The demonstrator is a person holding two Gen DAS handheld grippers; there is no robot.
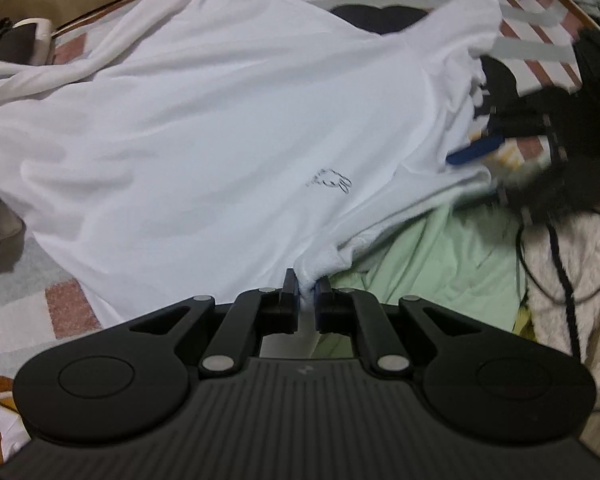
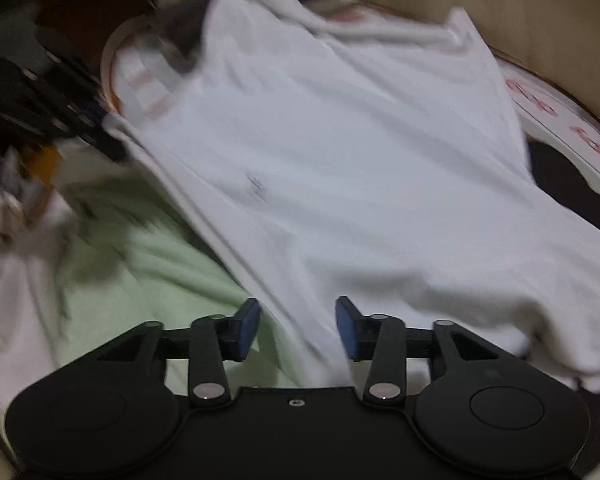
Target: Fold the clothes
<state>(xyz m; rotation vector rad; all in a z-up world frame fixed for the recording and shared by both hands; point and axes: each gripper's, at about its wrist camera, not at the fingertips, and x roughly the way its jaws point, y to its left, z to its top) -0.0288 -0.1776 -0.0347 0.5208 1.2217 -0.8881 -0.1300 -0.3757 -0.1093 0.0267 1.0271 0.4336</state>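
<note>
Shirt [image 1: 220,128] pinched in left tool [image 1: 308,294], spreading ahead; right tool [image 2: 298,326] agape

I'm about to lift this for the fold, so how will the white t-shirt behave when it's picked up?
Probably floppy: the white t-shirt bunches into a gather where the left gripper pinches it. It looks thin and light, draping in soft wrinkles. It would likely sag from one corner, since the right gripper is open, fabric lying loose between its fingers.
</note>
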